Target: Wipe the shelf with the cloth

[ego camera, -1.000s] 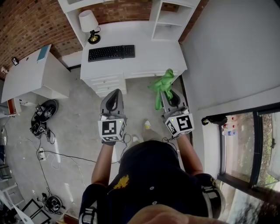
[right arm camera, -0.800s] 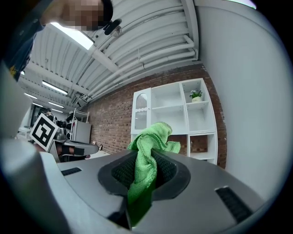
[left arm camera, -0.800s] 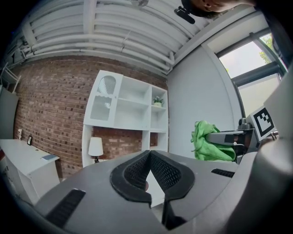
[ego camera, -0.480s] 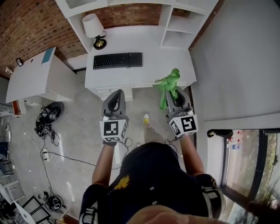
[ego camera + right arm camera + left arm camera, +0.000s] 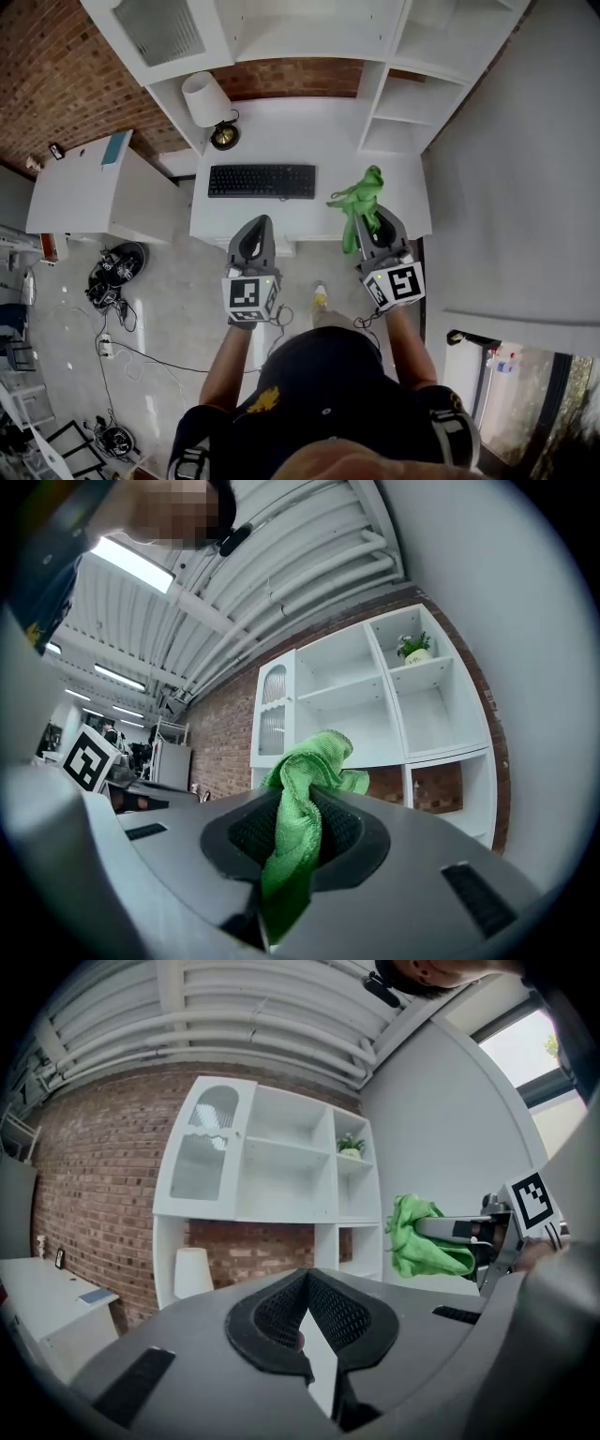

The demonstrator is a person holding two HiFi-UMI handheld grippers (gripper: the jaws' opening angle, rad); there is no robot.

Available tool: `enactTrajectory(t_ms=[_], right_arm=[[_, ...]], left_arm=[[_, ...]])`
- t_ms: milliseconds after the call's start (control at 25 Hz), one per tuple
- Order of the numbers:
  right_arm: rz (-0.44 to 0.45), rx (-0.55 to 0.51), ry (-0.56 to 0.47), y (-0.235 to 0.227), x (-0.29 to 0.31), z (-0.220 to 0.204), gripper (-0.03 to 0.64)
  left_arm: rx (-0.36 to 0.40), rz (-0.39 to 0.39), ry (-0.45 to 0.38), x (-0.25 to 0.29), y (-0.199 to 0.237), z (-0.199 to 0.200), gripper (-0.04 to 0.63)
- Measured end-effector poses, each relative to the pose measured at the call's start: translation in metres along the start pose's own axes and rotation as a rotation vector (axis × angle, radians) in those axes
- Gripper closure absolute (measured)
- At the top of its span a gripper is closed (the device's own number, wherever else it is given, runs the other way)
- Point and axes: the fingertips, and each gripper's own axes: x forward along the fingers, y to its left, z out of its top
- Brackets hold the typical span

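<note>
Over desk (image 5: 337,141) front edge: right gripper (image 5: 372,217) clamped on green cloth (image 5: 359,199), bunch poking past jaws. Left gripper (image 5: 253,228) jaws together, empty. Ahead, shelf (image 5: 398,139) not yet touched. Risk: narrow pinch, cloth drags free on first swipe; hard jaw tips scrape shelf.

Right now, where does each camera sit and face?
Head view: overhead, looking down at the desk; head, arms, left gripper, right gripper.
Left gripper view: on that gripper, faces the shelf; own jaws together, empty.
Right gripper view: on that gripper, faces the shelf; jaws shut on green cloth.
Shared: both gripper views show the plant.
</note>
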Motion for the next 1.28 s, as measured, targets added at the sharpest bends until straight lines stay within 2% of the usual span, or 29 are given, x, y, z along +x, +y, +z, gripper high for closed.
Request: enactTrajectory(t_ms=[120,280,400,520,720,800,920,1120,1280], right_arm=[[0.011,0.010,0.007,-0.024,0.018,-0.004,0.558],[0.037,0.033,-0.003,-0.054,0.041,0.000,0.558],[0.088,0.037,-0.024,-0.070,0.062,0.008,0.558],[0.150,0.030,-0.070,-0.081,0.085,0.027,0.560],[0.199,-0.028,-0.153,-0.100,0.120,0.074,0.560],[0.225,-0.066,-0.180,-0.100,0.135,0.096,0.560],[0.267,-0.135,-0.188,-0.094,0.154,0.126,0.560],[0.332,-0.276,-0.216,-0.084,0.195,0.193,0.561],[0.334,-0.412,-0.222,-0.079,0.243,0.264,0.561]], left_arm=[[0.002,-0.009,0.016,0.032,-0.003,0.002,0.577],[0.030,-0.015,-0.006,0.075,-0.005,0.026,0.577],[0.040,0.021,-0.026,0.098,0.003,0.043,0.577],[0.081,0.086,0.013,0.119,0.023,0.057,0.577],[0.149,0.110,0.005,0.144,0.047,0.092,0.577],[0.166,0.128,-0.011,0.151,0.062,0.109,0.577],[0.144,0.128,-0.037,0.159,0.080,0.133,0.577],[0.124,0.088,-0.091,0.178,0.105,0.168,0.577],[0.116,0.041,-0.120,0.192,0.130,0.201,0.577]])
